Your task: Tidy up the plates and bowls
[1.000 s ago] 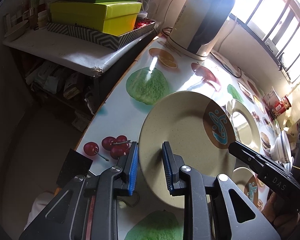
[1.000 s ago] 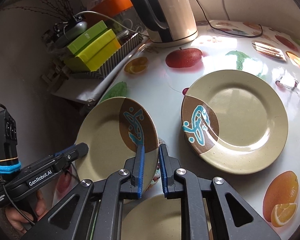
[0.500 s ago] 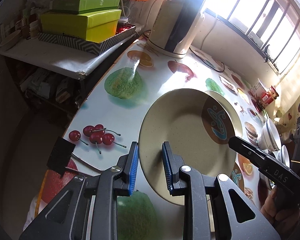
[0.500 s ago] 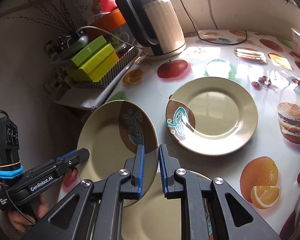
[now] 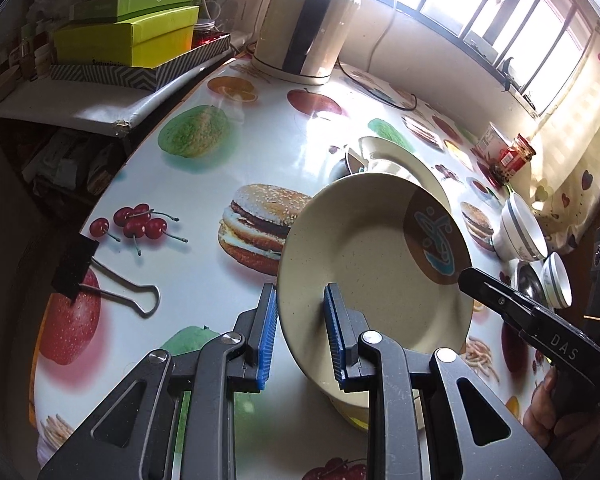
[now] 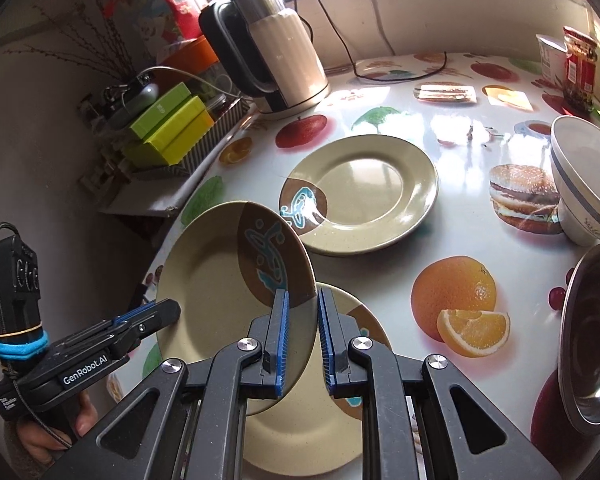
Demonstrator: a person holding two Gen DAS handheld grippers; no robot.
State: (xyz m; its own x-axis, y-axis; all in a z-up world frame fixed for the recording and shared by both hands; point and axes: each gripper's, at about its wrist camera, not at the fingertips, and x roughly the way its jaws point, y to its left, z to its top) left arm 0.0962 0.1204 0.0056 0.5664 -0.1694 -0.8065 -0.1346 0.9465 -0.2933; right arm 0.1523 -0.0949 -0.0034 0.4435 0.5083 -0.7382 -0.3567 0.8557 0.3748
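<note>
Both grippers hold one beige plate with a brown patch [image 5: 372, 272], tilted above the table. My left gripper [image 5: 300, 340] has its jaws on the plate's near rim; it also shows in the right wrist view [image 6: 148, 316]. My right gripper [image 6: 302, 340] clamps the opposite rim beside the brown patch [image 6: 268, 260]; it also shows in the left wrist view [image 5: 472, 276]. A second matching plate [image 6: 312, 432] lies on the table under the held one. A third plate [image 6: 364, 192] lies further back. A white bowl [image 6: 584, 176] and a steel bowl [image 6: 596, 336] stand at the right.
An electric kettle [image 6: 276, 52] with its cord stands at the back. Green and yellow boxes [image 5: 128, 32] sit on a side shelf at the left. A binder clip [image 5: 100, 280] lies near the left table edge. A jar [image 6: 578, 68] stands far right. Small bowls [image 5: 540, 264] cluster right.
Both grippers have carried the tilted plate away from the kettle and toward the near side, so it now hangs over the second plate. The third plate looks farther off.
</note>
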